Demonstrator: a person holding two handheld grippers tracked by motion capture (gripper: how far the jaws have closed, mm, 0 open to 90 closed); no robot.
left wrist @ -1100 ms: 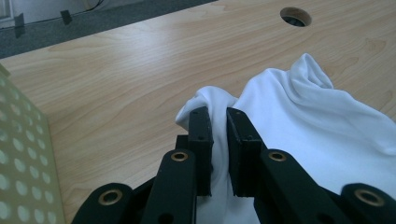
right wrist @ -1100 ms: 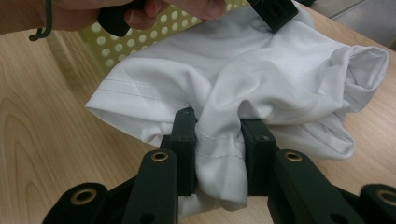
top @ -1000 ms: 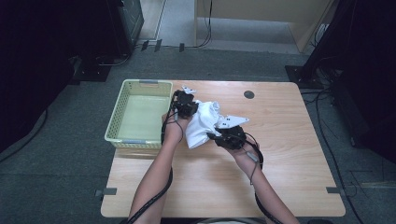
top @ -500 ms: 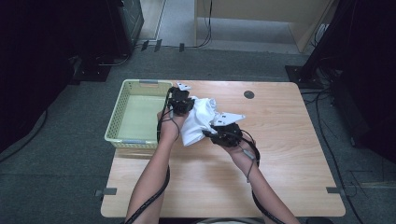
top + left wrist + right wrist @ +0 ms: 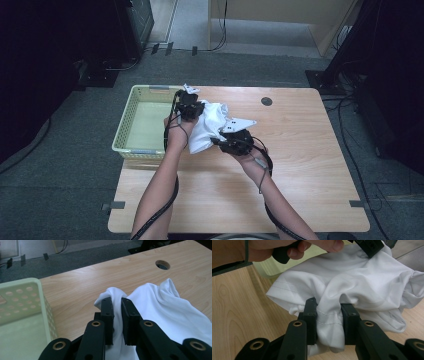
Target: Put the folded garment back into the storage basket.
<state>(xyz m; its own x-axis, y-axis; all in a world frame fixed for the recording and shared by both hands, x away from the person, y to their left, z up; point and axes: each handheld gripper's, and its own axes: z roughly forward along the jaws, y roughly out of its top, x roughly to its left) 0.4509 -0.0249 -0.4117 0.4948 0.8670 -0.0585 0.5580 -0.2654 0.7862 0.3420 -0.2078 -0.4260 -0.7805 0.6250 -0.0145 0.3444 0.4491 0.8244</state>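
Setup is a light wooden table [image 5: 300,165] with a round cable hole [image 5: 266,101] up around 1 o'clock, sitting on grey carpet [image 5: 60,165] in a pretty dark room, cables trailing on the floor. A pale green perforated basket [image 5: 131,120] sits at the table's 10 o'clock corner. Both tongs are clenched on the same white cloth [image 5: 207,127], bunched up just right of the basket: left gripper [image 5: 117,315] pinches a fold, right gripper [image 5: 329,320] grabs a stitched hem.

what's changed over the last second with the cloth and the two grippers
Both grippers, left gripper and right gripper, have carried the white cloth a little toward the green basket and upward. Both stay clamped on the cloth; the basket hasn't moved.
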